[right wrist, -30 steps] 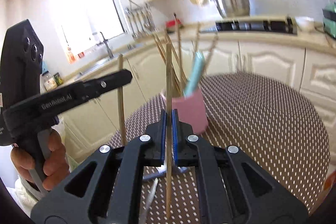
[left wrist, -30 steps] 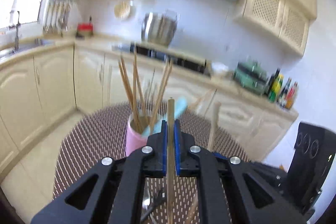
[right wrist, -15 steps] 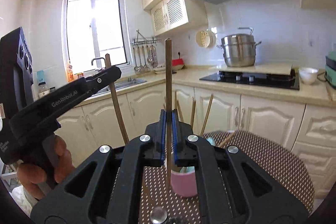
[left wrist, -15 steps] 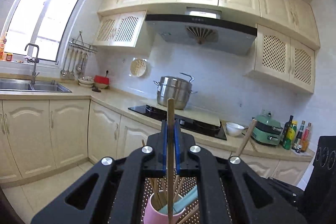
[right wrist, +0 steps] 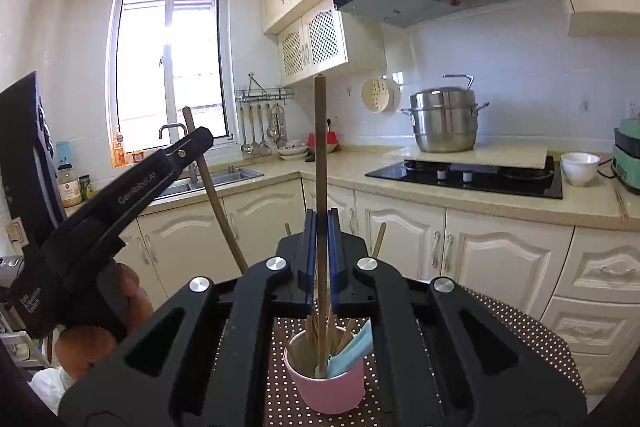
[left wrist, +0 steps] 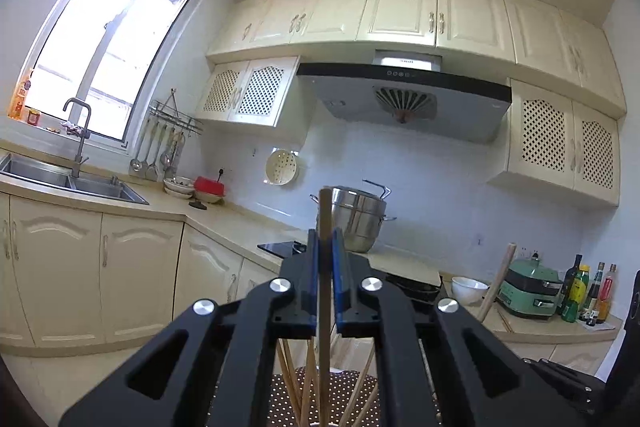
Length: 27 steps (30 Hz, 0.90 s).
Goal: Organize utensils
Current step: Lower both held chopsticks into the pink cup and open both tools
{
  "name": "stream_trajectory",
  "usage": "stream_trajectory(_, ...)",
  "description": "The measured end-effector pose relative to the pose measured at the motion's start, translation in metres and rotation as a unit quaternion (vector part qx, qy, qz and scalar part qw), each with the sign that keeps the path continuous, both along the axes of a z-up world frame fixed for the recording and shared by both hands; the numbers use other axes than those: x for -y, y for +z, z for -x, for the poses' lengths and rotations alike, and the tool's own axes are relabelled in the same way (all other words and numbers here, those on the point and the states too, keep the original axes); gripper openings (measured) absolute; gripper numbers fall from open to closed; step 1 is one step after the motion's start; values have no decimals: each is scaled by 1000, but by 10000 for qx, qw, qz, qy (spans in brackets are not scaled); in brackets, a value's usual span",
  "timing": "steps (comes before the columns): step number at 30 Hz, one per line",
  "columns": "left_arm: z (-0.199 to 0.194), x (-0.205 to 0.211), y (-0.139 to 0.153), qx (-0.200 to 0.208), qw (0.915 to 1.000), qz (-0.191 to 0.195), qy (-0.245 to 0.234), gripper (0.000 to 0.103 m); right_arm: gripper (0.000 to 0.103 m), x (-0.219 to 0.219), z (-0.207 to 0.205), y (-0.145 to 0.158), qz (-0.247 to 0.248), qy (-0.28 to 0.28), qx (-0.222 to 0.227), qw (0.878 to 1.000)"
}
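Observation:
My right gripper (right wrist: 320,227) is shut on an upright wooden chopstick (right wrist: 320,147), held above a pink cup (right wrist: 328,383). The cup stands on the dotted tablecloth (right wrist: 520,339) and holds several chopsticks and a light blue utensil (right wrist: 352,347). My left gripper (left wrist: 325,259) is shut on another upright chopstick (left wrist: 325,211). Below it, only the tips of the cup's chopsticks (left wrist: 308,383) show. In the right wrist view the left gripper (right wrist: 196,143) sits up and to the left of the cup, its chopstick (right wrist: 212,195) slanting down. A hand (right wrist: 120,291) holds it.
Behind the table runs a kitchen counter (right wrist: 480,199) with a black hob (right wrist: 464,175), a steel pot (right wrist: 444,123), a white bowl (right wrist: 580,167) and a sink (right wrist: 228,175). A green cooker (left wrist: 528,287) and bottles (left wrist: 588,295) stand at the counter's right end.
Both grippers have risen and tilted upward with their chopsticks. The pink cup has slid down in both views and has left the left wrist view except for the chopstick tips.

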State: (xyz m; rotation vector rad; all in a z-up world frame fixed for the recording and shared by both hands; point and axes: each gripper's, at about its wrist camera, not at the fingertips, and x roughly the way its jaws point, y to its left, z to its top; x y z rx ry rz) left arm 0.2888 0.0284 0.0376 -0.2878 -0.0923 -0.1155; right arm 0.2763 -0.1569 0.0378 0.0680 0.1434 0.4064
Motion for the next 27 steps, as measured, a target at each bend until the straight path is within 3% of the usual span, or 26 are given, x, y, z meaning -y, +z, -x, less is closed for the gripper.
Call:
stream_trajectory(18, -28, 12, -69, -1037, 9931, -468, -272, 6, 6, -13, -19, -51, 178, 116, -668, 9975)
stream_trajectory(27, -27, 10, -72, -1106, 9918, -525, -355, 6, 6, -19, -22, -64, 258, 94, -812, 9963)
